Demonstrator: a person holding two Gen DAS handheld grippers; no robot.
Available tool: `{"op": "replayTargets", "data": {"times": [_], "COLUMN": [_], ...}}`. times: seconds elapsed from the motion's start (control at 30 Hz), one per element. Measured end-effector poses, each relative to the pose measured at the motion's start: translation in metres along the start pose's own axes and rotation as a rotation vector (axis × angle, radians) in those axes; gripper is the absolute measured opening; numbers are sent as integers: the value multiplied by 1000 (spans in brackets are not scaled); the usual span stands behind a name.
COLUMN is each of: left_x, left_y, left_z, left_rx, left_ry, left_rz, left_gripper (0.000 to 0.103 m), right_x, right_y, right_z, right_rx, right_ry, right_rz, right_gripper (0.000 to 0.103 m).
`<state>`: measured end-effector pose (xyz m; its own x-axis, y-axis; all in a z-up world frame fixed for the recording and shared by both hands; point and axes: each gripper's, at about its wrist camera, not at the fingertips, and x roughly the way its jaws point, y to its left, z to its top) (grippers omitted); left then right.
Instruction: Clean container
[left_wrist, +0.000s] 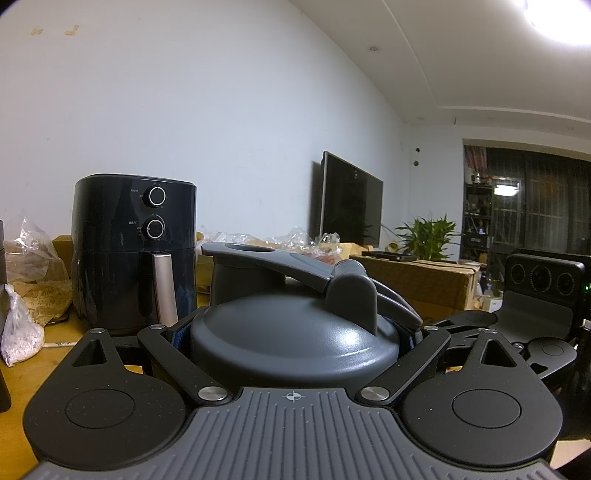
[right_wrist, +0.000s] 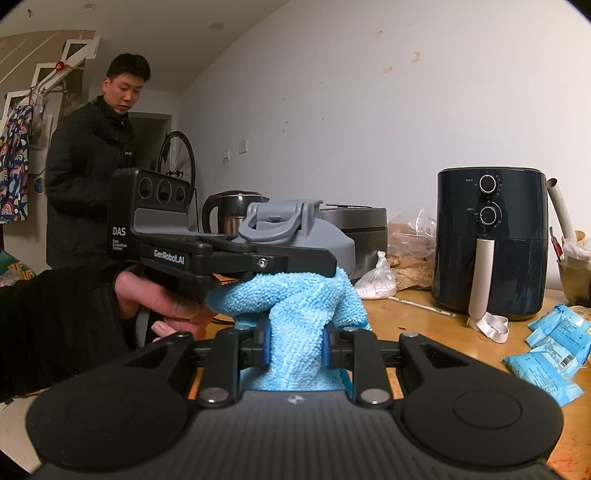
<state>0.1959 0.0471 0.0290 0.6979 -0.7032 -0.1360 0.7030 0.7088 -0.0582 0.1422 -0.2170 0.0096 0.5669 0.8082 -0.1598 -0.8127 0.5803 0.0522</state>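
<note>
Left wrist view: a wooden table (left_wrist: 62, 354) stands against a white wall, in a room with one flat screen (left_wrist: 351, 197), one potted plant (left_wrist: 428, 236) and one cardboard box (left_wrist: 417, 277) well beyond the tongs. One dark air fryer (left_wrist: 135, 251) with two dials stands ahead and left of the left gripper (left_wrist: 295, 332), and clear plastic bags lie further left. The left gripper's jaws are pressed against the two sides of the container (left_wrist: 295, 339), a grey lidded vessel right between them. Its domed lid faces up, and its flip cap and carry loop stretch away from the camera and to the left. The right gripper (left_wrist: 543, 295) shows at the right edge, beside it.

Right wrist view: the same table (right_wrist: 413, 325) and wall, with one bystander in a dark jacket and one bicycle wheel far left. One kettle (right_wrist: 229, 216), one cooker (right_wrist: 358, 232) and the one air fryer (right_wrist: 491, 243) stand beyond the tongs; several blue packets (right_wrist: 546, 354) lie to their right. The right gripper (right_wrist: 295, 347) pinches one blue cloth (right_wrist: 295, 325), whose bunched top touches the underside of the left gripper (right_wrist: 229, 254), held in a hand (right_wrist: 159, 299). The container (right_wrist: 295, 229) sits upright in that gripper, above the cloth, loop towards the camera.
</note>
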Motion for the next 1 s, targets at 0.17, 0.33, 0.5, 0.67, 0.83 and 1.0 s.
{"op": "replayTargets", "data": {"times": [0.17,0.33,0.5,0.67,0.83,1.0], "left_x": [-1,0,1,1,1,0], "left_y": [-1,-1,0,0,0,1], "left_z": [0,0,0,0,0,-2], "left_rx": [1,5,5,5,6,6], "left_ry": [0,1,1,0,-1,0], "left_rz": [0,0,0,-1,-1,0], "left_gripper": [95,95,95,95,95,95], "right_x": [1,1,2,3,2,0], "right_y": [1,1,2,2,1,-1], "right_z": [1,2,3,4,2,-2], "right_rx": [-8,-16,-23,-24,-14,6], "right_ry": [7,16,26,28,22,8], "right_rz": [-2,-1,-2,-2,1,2], "right_gripper": [21,21,21,21,21,21]}}
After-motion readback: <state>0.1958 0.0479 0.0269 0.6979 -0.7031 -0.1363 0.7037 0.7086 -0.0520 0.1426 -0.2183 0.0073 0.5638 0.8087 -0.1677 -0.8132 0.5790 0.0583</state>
